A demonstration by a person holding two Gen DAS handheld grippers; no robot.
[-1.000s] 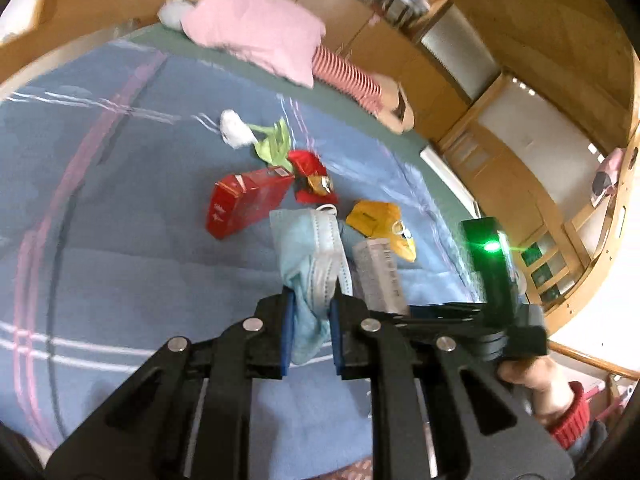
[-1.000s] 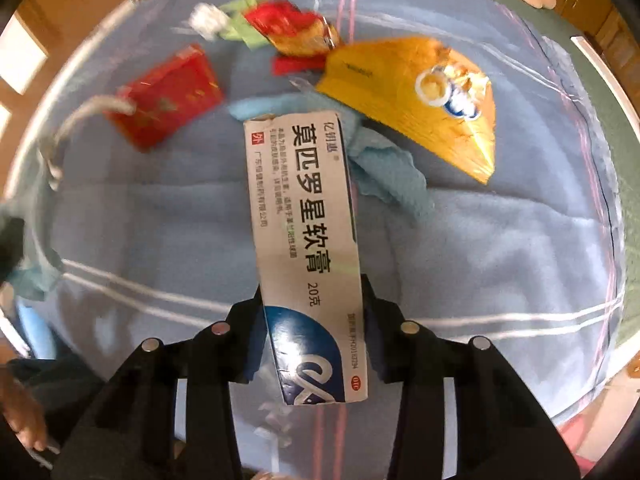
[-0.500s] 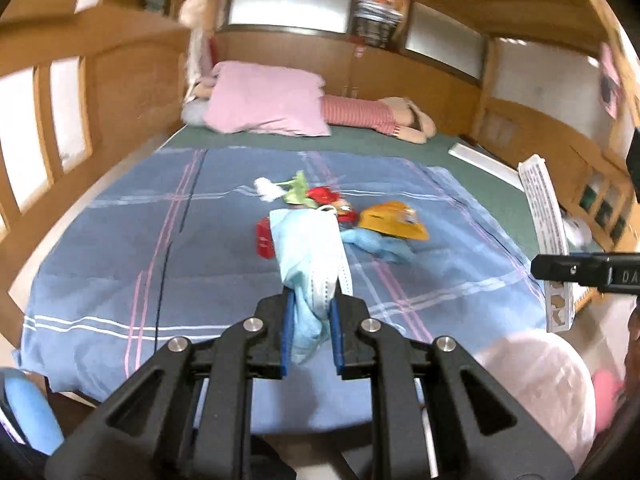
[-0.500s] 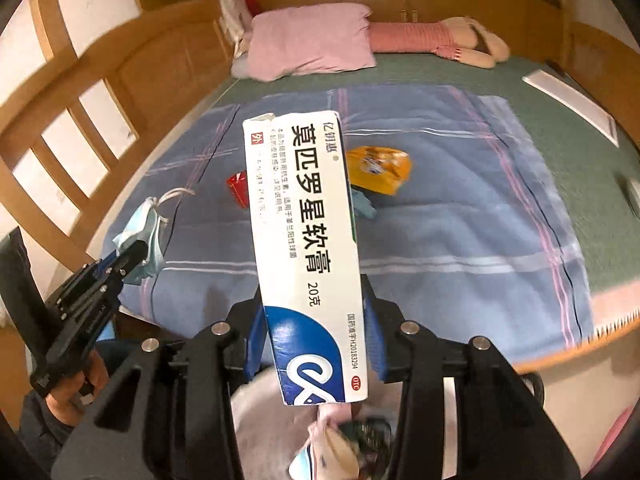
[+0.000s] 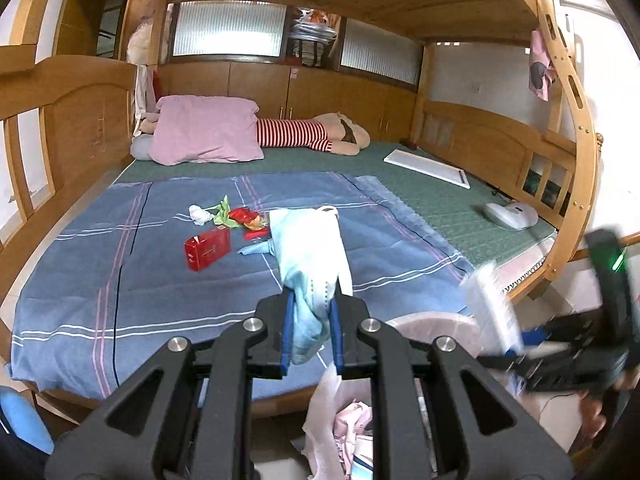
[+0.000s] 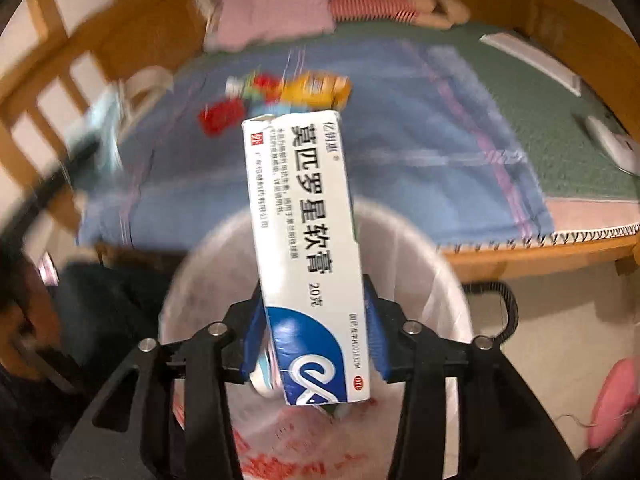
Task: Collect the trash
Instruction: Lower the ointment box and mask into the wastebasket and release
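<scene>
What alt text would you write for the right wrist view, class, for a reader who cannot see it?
The right gripper clamps a white and blue ointment box upright above a white-lined trash bin. Behind, blurred by motion, lies a bed with a blue blanket, scattered red and orange wrappers and a pink pillow.

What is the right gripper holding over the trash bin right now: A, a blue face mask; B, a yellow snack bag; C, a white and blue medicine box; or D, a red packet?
C: in the right wrist view the right gripper is clamped on the white and blue medicine box above the lined trash bin, while the left gripper holds the face mask.
</scene>
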